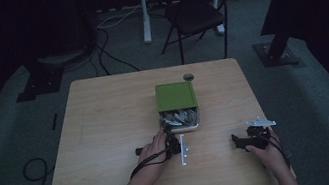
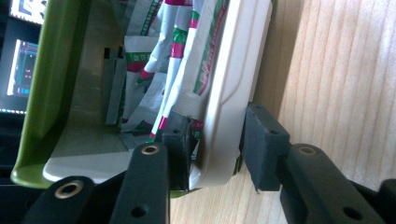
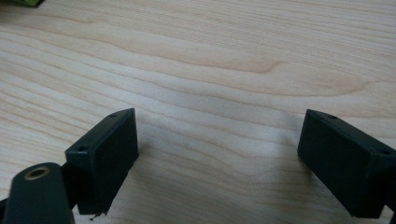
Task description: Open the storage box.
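A white box [image 1: 193, 127] with a raised green lid [image 1: 175, 95] stands at the table's middle, holding several white packets [image 1: 179, 117] printed in red and green. My left gripper [image 1: 173, 139] is at the box's near left corner. In the left gripper view its jaws straddle the box's white wall [image 2: 229, 93]: one pad [image 2: 176, 147] sits inside against the packets [image 2: 187, 60], the other pad [image 2: 264, 144] outside, closed on the wall. My right gripper [image 1: 235, 141] rests to the right above bare wood, its jaws [image 3: 219, 158] wide apart with nothing between them.
A small dark round object [image 1: 188, 76] lies on the wooden table [image 1: 106, 122] just behind the lid. Beyond the far edge stand a black chair [image 1: 199, 10] and stand bases, with cables [image 1: 111, 56] on the carpet.
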Motion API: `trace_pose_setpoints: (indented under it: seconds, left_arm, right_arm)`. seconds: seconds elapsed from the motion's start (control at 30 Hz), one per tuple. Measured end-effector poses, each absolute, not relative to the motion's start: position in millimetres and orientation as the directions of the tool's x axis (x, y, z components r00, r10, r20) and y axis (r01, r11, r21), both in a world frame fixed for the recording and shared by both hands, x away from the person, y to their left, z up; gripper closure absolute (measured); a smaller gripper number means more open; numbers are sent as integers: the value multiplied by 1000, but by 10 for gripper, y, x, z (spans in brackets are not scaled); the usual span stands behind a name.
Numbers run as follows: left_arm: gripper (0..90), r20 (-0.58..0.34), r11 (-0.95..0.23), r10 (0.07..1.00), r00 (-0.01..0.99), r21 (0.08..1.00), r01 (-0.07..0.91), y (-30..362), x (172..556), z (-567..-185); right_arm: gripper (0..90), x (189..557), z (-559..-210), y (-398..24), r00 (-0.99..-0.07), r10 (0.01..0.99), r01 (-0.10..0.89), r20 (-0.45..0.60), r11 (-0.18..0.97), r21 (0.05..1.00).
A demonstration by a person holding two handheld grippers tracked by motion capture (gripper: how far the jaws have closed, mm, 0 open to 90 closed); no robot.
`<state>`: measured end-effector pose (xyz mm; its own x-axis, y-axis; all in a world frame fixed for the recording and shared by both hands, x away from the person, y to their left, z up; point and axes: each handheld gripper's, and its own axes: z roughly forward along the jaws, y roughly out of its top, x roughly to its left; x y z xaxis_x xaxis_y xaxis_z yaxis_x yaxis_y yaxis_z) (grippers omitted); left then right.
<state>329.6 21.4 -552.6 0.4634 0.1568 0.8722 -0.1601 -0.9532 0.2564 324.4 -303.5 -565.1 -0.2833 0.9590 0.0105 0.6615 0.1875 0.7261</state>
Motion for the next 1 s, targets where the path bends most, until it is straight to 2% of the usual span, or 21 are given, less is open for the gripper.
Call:
trace_pose_setpoints:
  seconds: [0.3,1.0]
  left_arm:
    - [712,905,-970,69,420,159,-183,169,3303,-5559]
    - [722,899,-970,55,435,152,-191,168,3187,-5538]
  right_arm:
    - [117,3244,-5651,-3035,-283,959,662,10,188,726]
    - [117,3244,-5651,-3035,-283,959,661,10,187,726]
